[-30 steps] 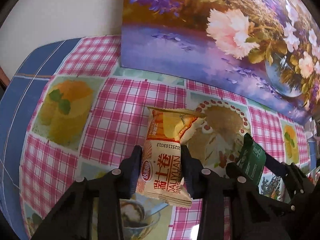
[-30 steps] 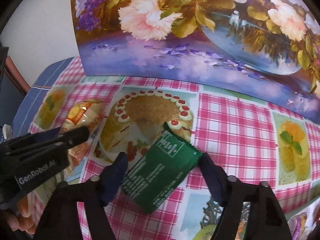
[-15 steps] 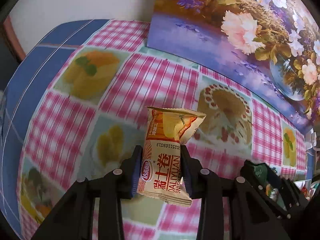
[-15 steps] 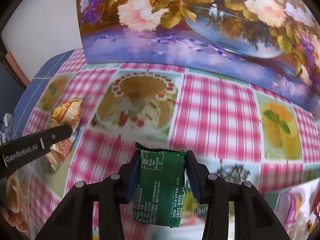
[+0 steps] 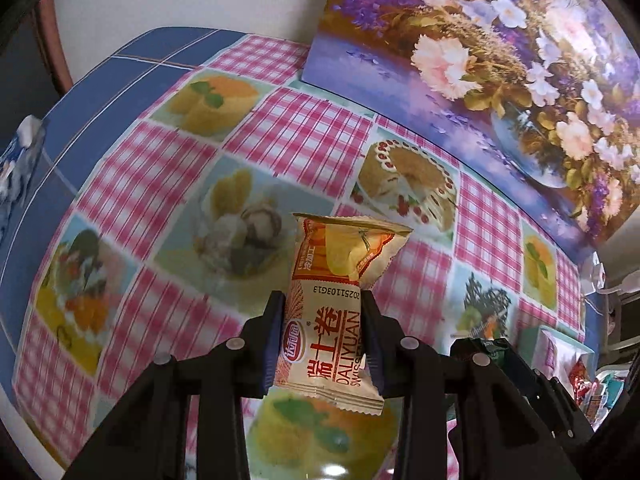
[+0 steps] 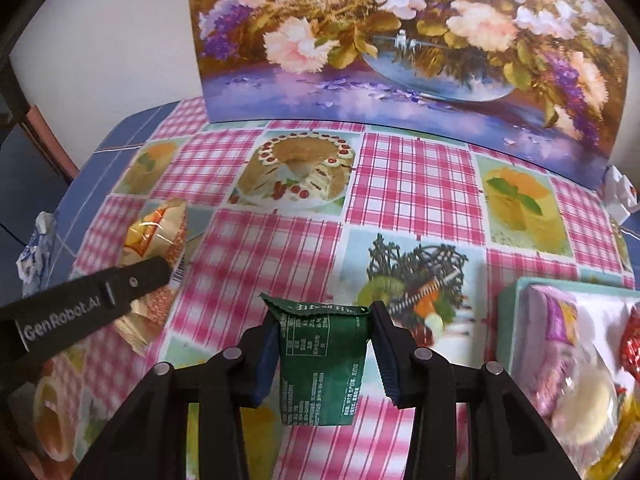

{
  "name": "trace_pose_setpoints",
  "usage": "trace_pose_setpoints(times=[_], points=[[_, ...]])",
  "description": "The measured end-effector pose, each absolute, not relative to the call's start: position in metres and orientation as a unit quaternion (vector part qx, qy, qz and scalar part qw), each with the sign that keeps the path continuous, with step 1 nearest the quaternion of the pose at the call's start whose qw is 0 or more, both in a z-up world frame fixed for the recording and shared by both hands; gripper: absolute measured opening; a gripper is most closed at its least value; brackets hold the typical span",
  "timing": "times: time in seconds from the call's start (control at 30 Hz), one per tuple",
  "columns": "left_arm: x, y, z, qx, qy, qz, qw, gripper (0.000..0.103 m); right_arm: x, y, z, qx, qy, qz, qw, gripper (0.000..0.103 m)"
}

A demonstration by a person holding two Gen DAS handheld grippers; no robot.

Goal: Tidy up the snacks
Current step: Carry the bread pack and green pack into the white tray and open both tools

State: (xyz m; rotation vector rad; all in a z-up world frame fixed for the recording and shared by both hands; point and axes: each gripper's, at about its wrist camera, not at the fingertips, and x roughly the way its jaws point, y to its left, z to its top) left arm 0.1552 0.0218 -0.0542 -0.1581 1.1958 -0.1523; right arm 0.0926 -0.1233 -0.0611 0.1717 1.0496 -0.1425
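Your left tongs [image 5: 323, 334] are clamped on a cream and orange Swiss roll packet [image 5: 334, 304], both pads pressing its sides, and the packet stands upright between them, held up off the bench [image 5: 152, 184]. Its crimped top edge points away from you and its lower seam hangs below the pads. In the right wrist view the same packet [image 6: 154, 240] shows at the left, gripped by the black finger marked GenRobot.AI.

Your right tongs [image 6: 324, 344] are closed on a dark green snack packet [image 6: 322, 360], squeezed at its upper half, with the printed back facing the camera and the packet hanging above the checked cloth.

To the right of the green packet a pale teal tray [image 6: 508, 320] sits on the bench, holding a purple and white wrapped snack [image 6: 560, 344] and something red [image 6: 632, 350] at the frame edge; what the red thing is you cannot tell.

A flower painting [image 6: 400, 40] stands upright along the far edge of the bench. A crumpled blue and white wrapper [image 6: 34, 248] lies at the left edge.
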Motion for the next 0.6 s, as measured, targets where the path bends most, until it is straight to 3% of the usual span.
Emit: trace_pose_setpoints(times=[0.6], points=[[0.067,0.018,-0.023,-0.085,0.525,-0.06,0.844,0.038,0.016,-0.125,-0.016,0.09,0.466,-0.081,0.876,0.045]])
